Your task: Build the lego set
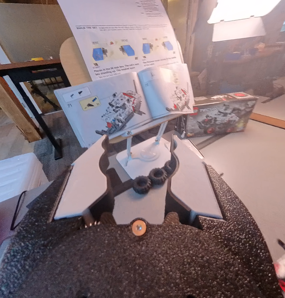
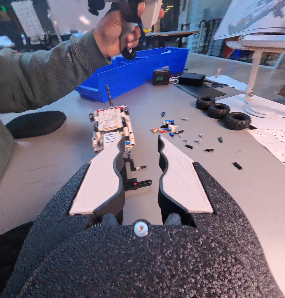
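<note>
The half-built white lego truck [image 2: 112, 127] with a black antenna lies on the grey table [image 2: 58, 169], its black chassis end toward me. My right gripper [image 2: 141, 139] is open and empty, its left finger [image 2: 106, 169] over the truck's near end. Loose small pieces [image 2: 170, 129] lie to the right of the truck. Three black tyres [image 2: 219, 111] sit in a row; they also show in the left wrist view [image 1: 153, 179]. My left gripper [image 1: 138, 140] is open and empty, held high in the air, facing the open instruction booklet [image 1: 120, 104] on its white stand [image 1: 148, 153].
Two blue bins [image 2: 133, 72] stand at the back of the table, with a small black timer [image 2: 160, 77] and a black box [image 2: 191, 79] beside them. The lego set box [image 1: 219, 116] stands right of the booklet. A white sticker sheet [image 2: 275, 141] lies at right. A person's sleeve [image 2: 41, 72] crosses the left. My hands' fingertips stand some 30 cm from each other.
</note>
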Action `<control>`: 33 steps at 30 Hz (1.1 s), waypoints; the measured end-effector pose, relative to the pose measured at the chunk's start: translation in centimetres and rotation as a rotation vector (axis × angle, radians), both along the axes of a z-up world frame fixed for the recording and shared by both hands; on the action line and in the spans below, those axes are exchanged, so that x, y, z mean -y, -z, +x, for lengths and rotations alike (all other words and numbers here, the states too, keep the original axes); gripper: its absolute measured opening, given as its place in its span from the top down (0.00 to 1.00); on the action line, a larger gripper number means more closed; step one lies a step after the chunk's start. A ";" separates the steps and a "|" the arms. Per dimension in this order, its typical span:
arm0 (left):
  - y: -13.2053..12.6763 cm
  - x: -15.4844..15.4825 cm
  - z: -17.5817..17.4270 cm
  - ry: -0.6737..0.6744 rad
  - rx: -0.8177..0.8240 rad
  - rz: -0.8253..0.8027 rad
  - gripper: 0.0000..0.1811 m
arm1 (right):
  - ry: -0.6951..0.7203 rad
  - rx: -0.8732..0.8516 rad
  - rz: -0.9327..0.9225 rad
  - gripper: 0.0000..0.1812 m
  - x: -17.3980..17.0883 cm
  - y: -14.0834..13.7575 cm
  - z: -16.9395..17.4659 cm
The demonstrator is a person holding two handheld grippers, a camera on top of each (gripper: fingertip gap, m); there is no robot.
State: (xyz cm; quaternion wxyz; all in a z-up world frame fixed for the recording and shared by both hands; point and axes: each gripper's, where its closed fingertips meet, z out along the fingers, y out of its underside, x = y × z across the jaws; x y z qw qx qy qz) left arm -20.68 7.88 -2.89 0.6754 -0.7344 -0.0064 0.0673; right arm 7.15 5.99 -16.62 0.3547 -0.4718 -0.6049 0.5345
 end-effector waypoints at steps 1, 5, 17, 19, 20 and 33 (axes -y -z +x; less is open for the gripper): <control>0.1 -2.3 -1.3 -0.012 0.018 -0.004 0.57 | 0.052 -0.010 -0.008 0.79 -1.1 0.0 -0.2; 1.5 -10.0 -5.6 -0.061 0.061 -0.035 0.50 | 0.155 -0.046 -0.009 0.82 -3.0 -0.2 -0.2; 4.1 -15.0 -6.9 -0.239 -0.252 -0.021 0.63 | 0.242 -0.069 -0.082 0.88 -5.0 -0.2 -0.3; 3.8 -14.8 -6.6 -0.237 -0.280 -0.016 0.70 | 0.246 -0.057 -0.085 0.88 -5.1 0.2 -0.5; 3.6 -14.7 -6.4 -0.233 -0.286 -0.007 0.73 | 0.242 -0.051 -0.084 0.88 -5.0 0.3 -0.5; -0.8 -15.3 3.0 0.119 -0.069 0.110 0.84 | 0.313 -0.072 -0.045 0.89 -6.9 -0.3 -2.8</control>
